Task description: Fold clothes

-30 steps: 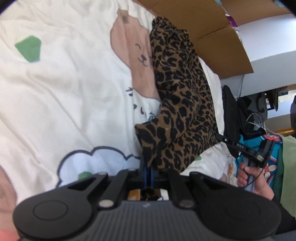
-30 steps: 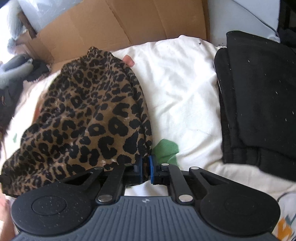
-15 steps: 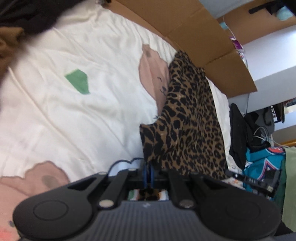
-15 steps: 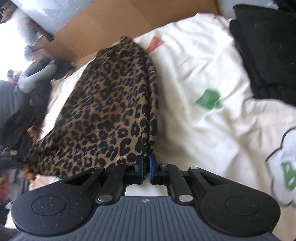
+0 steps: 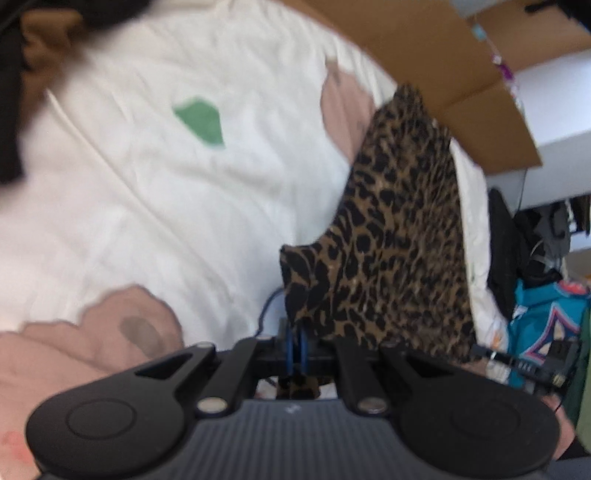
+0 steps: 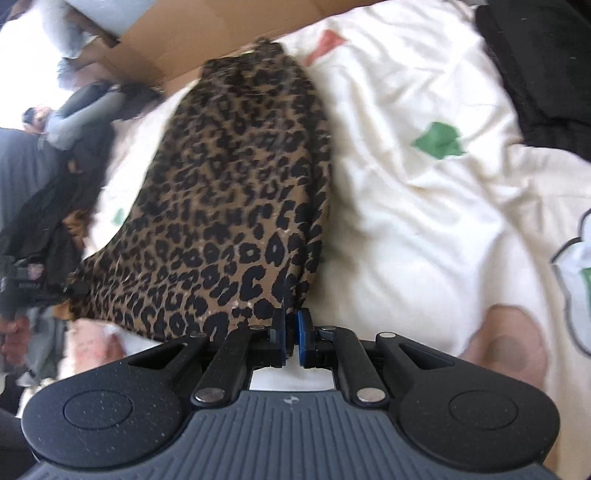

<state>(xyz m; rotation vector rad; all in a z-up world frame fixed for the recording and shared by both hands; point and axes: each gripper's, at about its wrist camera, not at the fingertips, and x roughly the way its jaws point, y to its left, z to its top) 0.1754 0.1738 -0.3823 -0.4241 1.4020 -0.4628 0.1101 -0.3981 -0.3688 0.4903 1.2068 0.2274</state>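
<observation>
leopard-print garment | left gripper, right gripper clamp near corners

Leopard-print garment drawn out longer and flatter across white duvet; more duvet visible in both views.

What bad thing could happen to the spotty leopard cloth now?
1. Each gripper, left gripper and right gripper, pinches only a small corner of the leopard garment, so a corner might slip out.
2. The cloth sags between the corners and may wrinkle on the white bedsheet.
3. It could catch the cardboard behind.
</observation>
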